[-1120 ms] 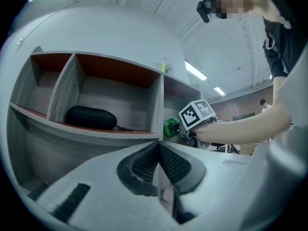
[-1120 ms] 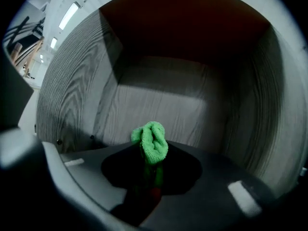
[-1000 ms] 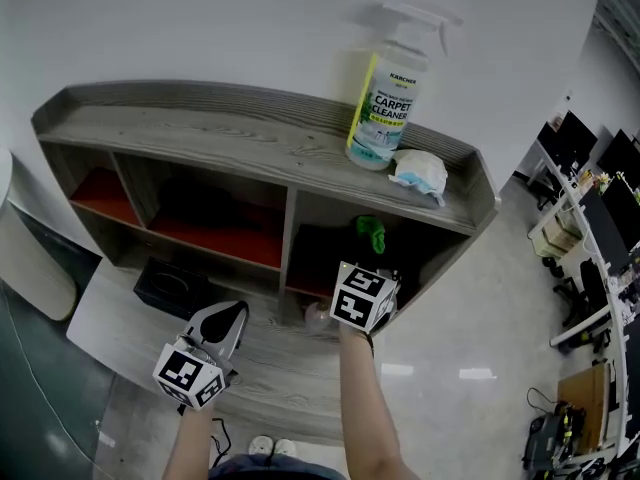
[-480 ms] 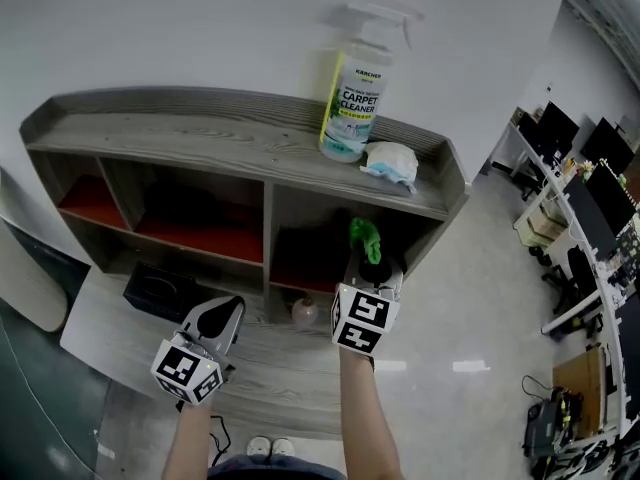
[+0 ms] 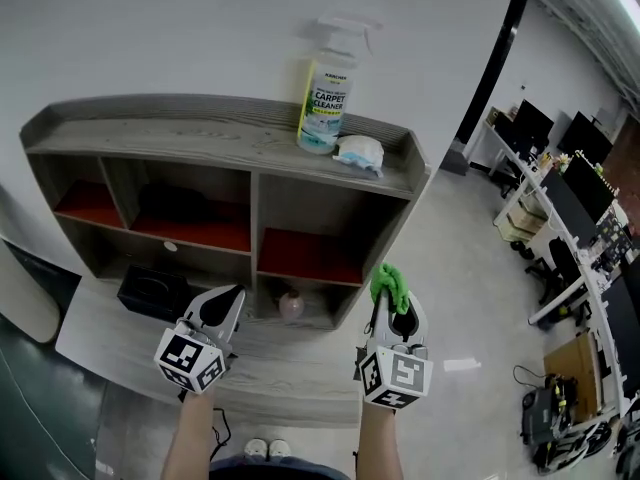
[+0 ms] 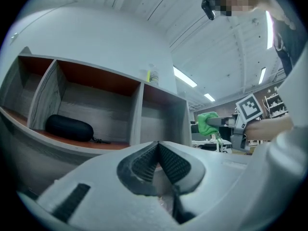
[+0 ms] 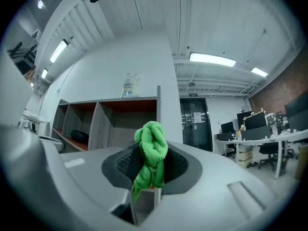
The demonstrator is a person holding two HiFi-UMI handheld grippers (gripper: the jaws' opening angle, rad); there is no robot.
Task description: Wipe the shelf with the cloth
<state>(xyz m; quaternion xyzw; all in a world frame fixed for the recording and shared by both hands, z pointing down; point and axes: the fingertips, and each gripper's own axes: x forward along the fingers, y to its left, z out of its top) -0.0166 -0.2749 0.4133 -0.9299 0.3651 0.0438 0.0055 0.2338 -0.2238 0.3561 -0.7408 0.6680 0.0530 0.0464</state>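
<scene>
Right gripper is clamped on the green cloth, just off the front right corner of the shelf; the shelf lies ahead and to its left. Left gripper, jaws together and empty, hovers at the shelf's front edge.

Grey open shelf unit: matt finish with a rough wood grain; compartment floors smooth red. Green cloth: fluffy looped pile, matt. Clear plastic spray bottle: glossy, with a printed label. Black oval case: matt, fine-textured. Left gripper and right gripper: matt pale-grey plastic shells, dark ribbed pads. Pale floor: polished, reflective.
</scene>
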